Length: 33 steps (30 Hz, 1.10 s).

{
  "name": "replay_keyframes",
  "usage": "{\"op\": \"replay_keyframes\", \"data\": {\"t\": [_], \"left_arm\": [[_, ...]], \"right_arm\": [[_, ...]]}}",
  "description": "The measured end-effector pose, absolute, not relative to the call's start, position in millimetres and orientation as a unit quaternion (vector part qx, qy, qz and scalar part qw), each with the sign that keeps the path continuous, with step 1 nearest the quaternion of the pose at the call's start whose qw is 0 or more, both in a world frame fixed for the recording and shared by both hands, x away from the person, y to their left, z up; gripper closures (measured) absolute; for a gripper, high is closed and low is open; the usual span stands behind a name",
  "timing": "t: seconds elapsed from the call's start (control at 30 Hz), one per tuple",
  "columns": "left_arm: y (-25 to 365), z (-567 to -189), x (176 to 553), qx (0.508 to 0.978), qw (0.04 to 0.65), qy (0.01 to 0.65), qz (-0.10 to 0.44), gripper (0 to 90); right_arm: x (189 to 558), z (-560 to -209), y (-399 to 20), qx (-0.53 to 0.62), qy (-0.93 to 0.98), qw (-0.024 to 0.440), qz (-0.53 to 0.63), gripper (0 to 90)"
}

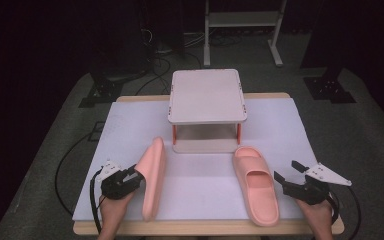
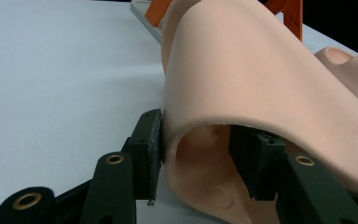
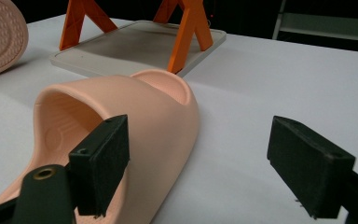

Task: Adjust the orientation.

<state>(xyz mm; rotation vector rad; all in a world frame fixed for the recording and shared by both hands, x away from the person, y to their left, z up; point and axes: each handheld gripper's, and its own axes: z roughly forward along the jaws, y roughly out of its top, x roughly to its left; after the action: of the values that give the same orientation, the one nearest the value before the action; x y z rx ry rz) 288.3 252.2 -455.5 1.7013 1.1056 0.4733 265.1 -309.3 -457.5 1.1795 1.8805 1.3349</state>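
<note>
Gripping the strap of the left slipper (image 1: 151, 177), the left gripper (image 1: 132, 176) sits at the near left of the table (image 1: 130, 115) in the high view, and the slipper stands tipped up on its side edge, its sole facing right. At the near right lies the right slipper (image 1: 256, 184), flat on its sole with its toe toward the far side. Just to its right is the right gripper (image 1: 286, 172), jaws wide apart and holding nothing, a small gap between it and the slipper. Between and beyond the two slippers stands a small two-tier rack (image 1: 207, 95) with a pale top shelf and orange legs, at the far middle of the white table cover.

From the left gripper view, the left gripper (image 2: 200, 154) has one jaw outside the arched strap of the left slipper (image 2: 247, 79) and the other jaw inside the opening — the outer pad presses flat against the strap's edge. Beyond the strap, the rack's orange legs (image 2: 291, 18) show at the far side.

From the right gripper view, the right gripper (image 3: 205, 163) stands open, bare table between its pads. The right slipper (image 3: 135, 116) lies by the left-hand jaw, that jaw overlapping its strap in the picture; whether they touch I cannot tell. Farther off stands the rack's lower shelf (image 3: 135, 44) with its orange legs, and at the far left edge shows the ribbed sole of the left slipper (image 3: 0, 37).
</note>
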Motion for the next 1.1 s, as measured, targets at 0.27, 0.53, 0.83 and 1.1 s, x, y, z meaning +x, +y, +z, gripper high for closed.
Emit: {"op": "replay_keyframes", "data": {"t": [0.27, 0.53, 0.83, 1.1], "left_arm": [[252.1, -455.3, 287.8, 0.705, 0.505, 0.456, 0.197, 54.1], [249.6, -453.3, 286.8, 0.703, 0.511, 0.452, 0.200, 54.1], [244.7, -451.9, 287.3, 0.705, 0.512, 0.447, 0.202, 52.9], [243.9, -455.6, 288.6, 0.701, 0.513, 0.457, 0.193, 52.8]], "right_arm": [[265.1, -457.6, -309.8, 0.439, 0.698, 0.272, 0.496, 20.6], [265.4, -458.2, -310.2, 0.440, 0.698, 0.270, 0.496, 20.5], [265.2, -458.1, -310.5, 0.441, 0.698, 0.268, 0.497, 20.6], [265.6, -458.6, -310.4, 0.440, 0.699, 0.268, 0.497, 20.6]]}}
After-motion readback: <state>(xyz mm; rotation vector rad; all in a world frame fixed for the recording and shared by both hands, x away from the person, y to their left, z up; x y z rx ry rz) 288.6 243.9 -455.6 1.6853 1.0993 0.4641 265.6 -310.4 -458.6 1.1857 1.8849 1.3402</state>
